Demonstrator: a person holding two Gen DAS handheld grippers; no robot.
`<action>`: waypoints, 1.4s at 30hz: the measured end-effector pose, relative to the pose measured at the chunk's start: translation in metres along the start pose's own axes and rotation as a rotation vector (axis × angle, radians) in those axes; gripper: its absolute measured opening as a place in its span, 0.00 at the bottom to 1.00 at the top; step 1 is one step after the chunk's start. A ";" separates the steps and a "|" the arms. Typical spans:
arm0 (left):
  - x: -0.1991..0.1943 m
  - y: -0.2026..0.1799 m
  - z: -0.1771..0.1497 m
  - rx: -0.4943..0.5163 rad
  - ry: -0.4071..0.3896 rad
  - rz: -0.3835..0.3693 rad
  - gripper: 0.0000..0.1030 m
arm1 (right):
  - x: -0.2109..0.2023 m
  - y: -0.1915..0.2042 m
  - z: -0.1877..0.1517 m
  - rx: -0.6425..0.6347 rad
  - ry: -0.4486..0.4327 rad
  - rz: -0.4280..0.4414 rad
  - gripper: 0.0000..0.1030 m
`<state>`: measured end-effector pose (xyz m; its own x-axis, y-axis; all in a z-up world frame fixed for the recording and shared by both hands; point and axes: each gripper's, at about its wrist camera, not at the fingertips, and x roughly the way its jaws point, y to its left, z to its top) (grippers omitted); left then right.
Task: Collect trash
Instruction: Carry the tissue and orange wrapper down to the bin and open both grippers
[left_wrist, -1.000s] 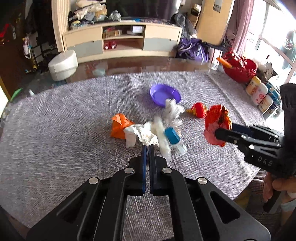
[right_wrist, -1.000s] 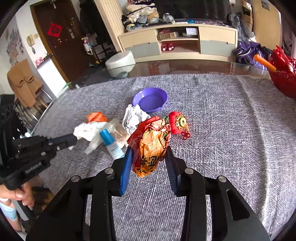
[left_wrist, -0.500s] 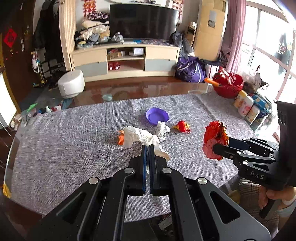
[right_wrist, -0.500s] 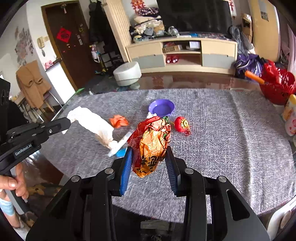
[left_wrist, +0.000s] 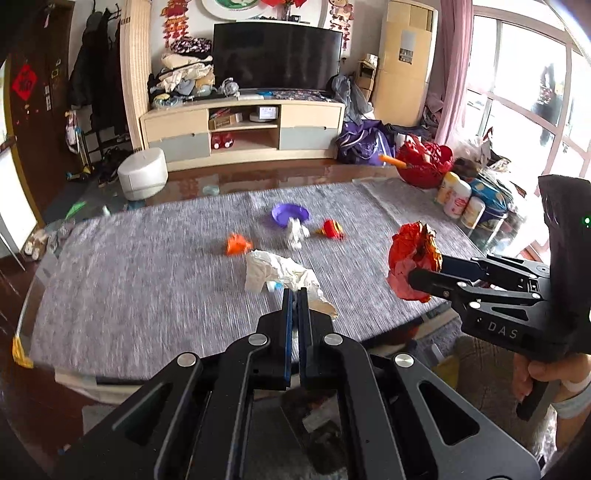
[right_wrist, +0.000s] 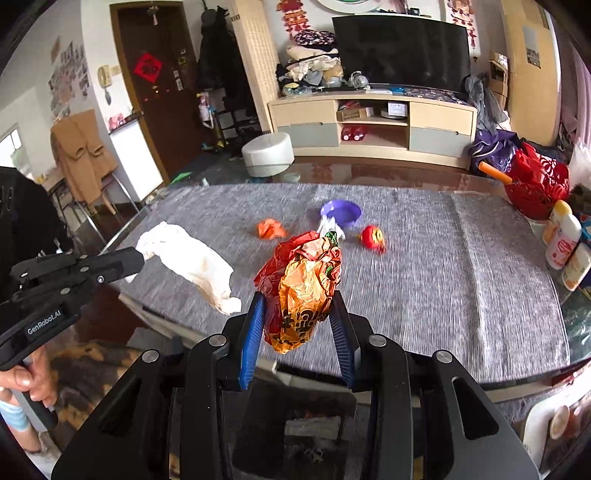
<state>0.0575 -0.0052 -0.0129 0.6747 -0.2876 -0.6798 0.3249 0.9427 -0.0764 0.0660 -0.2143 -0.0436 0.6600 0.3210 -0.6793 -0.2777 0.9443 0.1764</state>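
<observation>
The left gripper (left_wrist: 294, 300) is pinched tight on a white tissue (left_wrist: 277, 274); the right gripper (right_wrist: 298, 320), partly open, clamps a crumpled wrapper (right_wrist: 301, 286). Both loads hang above the near table (right_wrist: 443, 280) edge. At twelve o'clock an orange scrap (left_wrist: 237, 244), a white wad (left_wrist: 295, 232) and a red toy (left_wrist: 331, 229) remain.
</observation>
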 end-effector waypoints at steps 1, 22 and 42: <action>-0.001 -0.001 -0.007 -0.006 0.006 -0.006 0.01 | -0.001 0.000 -0.008 0.002 0.010 -0.002 0.36; 0.093 -0.015 -0.160 -0.097 0.335 -0.144 0.01 | 0.078 -0.010 -0.143 0.125 0.316 0.012 0.36; 0.128 -0.021 -0.187 -0.118 0.475 -0.157 0.22 | 0.107 -0.032 -0.165 0.219 0.423 -0.007 0.56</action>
<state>0.0136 -0.0299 -0.2349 0.2390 -0.3447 -0.9078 0.3027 0.9147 -0.2677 0.0304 -0.2224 -0.2389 0.3064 0.2999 -0.9034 -0.0904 0.9539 0.2860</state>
